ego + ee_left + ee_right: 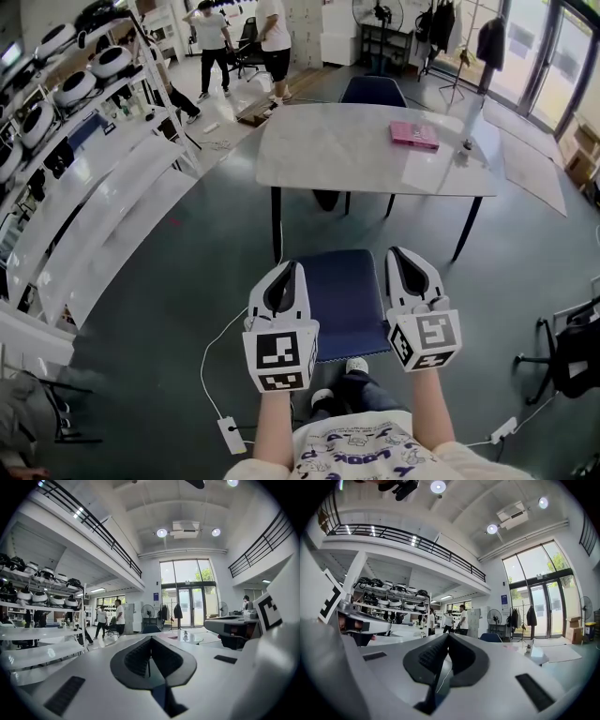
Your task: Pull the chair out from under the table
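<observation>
Indoors: grey floor (187, 281), marble table (356, 150), blue chair (342, 300); left tool (286, 269), right tool (403, 255) closed, empty.

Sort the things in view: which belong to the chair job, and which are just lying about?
Job: near blue chair, table, left gripper, right gripper.
Lying about: pink book, far blue chair, power strip, helmet rack.

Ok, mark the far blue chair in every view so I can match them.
Head view: far chair, top centre, beyond the table.
Left gripper view: far chair, centre, below the glass doors.
Right gripper view: far chair, right of centre.
Shared landmark: the fan, standing behind the chair in all three.
</observation>
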Available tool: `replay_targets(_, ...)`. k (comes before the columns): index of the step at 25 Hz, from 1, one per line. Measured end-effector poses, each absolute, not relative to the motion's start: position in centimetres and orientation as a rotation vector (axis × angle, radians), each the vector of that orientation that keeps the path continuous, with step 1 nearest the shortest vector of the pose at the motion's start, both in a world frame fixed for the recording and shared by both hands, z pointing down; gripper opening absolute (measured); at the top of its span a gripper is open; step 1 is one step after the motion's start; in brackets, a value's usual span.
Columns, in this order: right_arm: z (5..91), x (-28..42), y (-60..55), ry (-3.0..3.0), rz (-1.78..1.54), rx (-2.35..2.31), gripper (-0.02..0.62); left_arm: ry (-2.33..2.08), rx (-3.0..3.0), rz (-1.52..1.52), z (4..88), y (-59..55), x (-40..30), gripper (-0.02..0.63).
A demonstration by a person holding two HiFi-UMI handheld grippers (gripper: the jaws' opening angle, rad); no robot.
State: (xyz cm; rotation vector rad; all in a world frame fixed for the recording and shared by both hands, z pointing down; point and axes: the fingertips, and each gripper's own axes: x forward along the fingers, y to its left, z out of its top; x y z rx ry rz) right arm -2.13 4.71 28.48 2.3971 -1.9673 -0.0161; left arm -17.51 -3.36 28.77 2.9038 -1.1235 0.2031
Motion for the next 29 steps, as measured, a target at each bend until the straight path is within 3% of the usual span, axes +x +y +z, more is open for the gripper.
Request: replay_targets(29, 29.2, -1.8, 4.7, -1.948, 0.03, 2.405, 0.005, -1.147, 2.878, 0.256, 29.9, -3.7, -17.8, 0.018)
